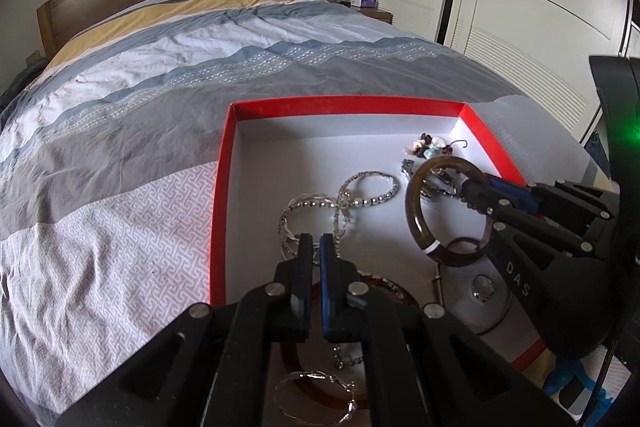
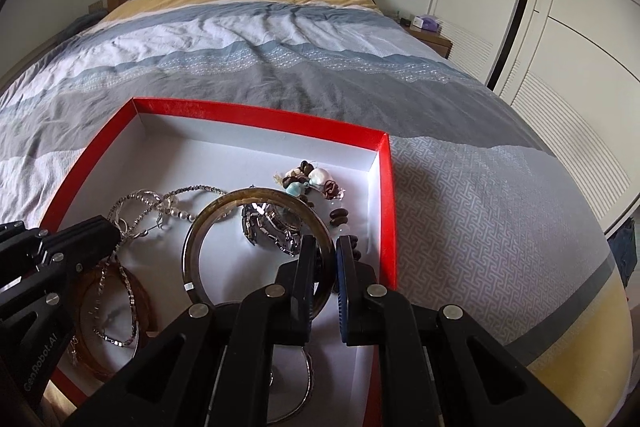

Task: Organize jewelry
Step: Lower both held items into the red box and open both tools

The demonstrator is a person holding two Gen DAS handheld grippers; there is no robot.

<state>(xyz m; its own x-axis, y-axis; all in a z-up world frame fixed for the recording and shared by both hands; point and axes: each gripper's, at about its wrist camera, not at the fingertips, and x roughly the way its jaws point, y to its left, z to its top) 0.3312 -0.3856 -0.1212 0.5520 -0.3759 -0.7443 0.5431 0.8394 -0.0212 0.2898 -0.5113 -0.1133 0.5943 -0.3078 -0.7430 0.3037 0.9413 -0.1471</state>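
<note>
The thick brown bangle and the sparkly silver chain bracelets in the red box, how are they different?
The thick brown bangle is one smooth, stiff ring; the sparkly silver chain bracelets are thin, linked and tangled together. The bangle is tilted up, clamped in the right gripper; the silver bracelets lie flat, unheld. Both are round and over the red box.

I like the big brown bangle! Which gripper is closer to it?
Right. The right gripper is shut on the brown bangle, holding it tilted. The left gripper is apart from it, over the silver chains.
</note>
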